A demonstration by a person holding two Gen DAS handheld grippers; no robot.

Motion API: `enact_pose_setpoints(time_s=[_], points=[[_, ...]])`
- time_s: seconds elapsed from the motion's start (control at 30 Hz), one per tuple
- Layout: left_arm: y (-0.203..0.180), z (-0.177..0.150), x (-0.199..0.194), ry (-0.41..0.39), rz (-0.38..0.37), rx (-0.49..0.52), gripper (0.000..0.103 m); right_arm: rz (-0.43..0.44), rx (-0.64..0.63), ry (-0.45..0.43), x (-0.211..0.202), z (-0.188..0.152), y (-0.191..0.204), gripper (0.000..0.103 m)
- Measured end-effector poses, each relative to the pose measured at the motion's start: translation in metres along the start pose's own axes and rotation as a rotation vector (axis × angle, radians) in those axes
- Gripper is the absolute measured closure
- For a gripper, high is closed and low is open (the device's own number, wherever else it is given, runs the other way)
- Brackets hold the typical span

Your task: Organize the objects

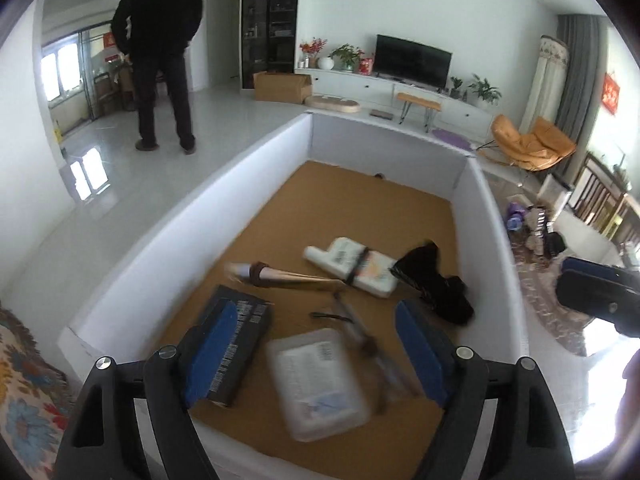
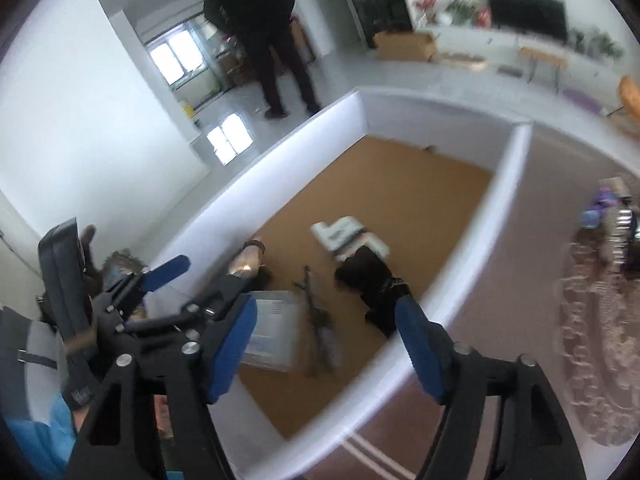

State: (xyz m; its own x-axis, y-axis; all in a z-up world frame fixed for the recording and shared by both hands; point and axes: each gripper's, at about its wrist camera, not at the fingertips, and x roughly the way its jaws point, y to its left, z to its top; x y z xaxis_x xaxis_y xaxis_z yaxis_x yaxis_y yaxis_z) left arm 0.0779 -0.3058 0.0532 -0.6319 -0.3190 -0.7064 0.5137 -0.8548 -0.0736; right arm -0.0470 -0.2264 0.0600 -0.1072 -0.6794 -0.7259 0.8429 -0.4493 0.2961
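Note:
A white-walled box (image 1: 192, 216) with a brown cork floor holds several objects. My left gripper (image 1: 316, 352) is open above its near end, over a clear plastic packet (image 1: 316, 380). A dark blue box (image 1: 236, 340) lies by the left finger. Beyond lie a rolled tube with a brown band (image 1: 276, 274), a white bottle-shaped pack (image 1: 352, 266), a black cloth item (image 1: 436, 284) and thin brushes (image 1: 360, 332). My right gripper (image 2: 326, 344) is open and empty over the box's near right wall (image 2: 400, 360). The left gripper (image 2: 160, 280) shows in the right wrist view.
A person in black (image 1: 160, 52) stands on the white floor beyond the box. A patterned cloth (image 1: 24, 392) lies left of the box. A lace mat with small bottles (image 2: 604, 280) lies on the right. TV unit (image 1: 412, 60) and orange chair (image 1: 528, 144) stand far back.

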Motion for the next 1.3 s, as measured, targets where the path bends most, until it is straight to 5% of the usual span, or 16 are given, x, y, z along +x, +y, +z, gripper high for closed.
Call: enact_pose_setpoints(time_s=[0.1,0.23,0.33,0.5,0.63,0.73,1.0,1.3], points=[[-0.034,0.000,-0.009,-0.018,-0.095,0.023,0.023,-0.105,0.045,-0.122,-0.039,-0.027,-0.036,0.010],[-0.100,0.000,-0.042,-0.038,-0.311,0.128,0.023,-0.335,0.187,-0.237,-0.081,-0.077,-0.115,0.008],[-0.164,-0.010,-0.062,-0.035,-0.472,0.260,0.015,-0.577,0.302,-0.170,-0.092,-0.127,-0.182,0.008],[-0.250,-0.041,-0.058,0.020,-0.637,0.361,0.009,-0.741,0.506,-0.081,-0.109,-0.186,-0.264,0.008],[-0.295,-0.071,0.000,0.055,-0.563,0.405,0.009,-0.777,0.531,-0.022,-0.103,-0.193,-0.298,0.007],[-0.310,-0.084,0.051,0.099,-0.465,0.419,0.009,-0.788,0.551,-0.059,-0.103,-0.196,-0.308,0.004],[-0.334,-0.081,0.128,0.138,-0.245,0.485,0.006,-0.802,0.564,-0.054,-0.100,-0.166,-0.341,0.000],[-0.332,-0.075,0.141,0.179,-0.264,0.420,0.000,-0.805,0.567,-0.056,-0.093,-0.168,-0.342,0.000]])
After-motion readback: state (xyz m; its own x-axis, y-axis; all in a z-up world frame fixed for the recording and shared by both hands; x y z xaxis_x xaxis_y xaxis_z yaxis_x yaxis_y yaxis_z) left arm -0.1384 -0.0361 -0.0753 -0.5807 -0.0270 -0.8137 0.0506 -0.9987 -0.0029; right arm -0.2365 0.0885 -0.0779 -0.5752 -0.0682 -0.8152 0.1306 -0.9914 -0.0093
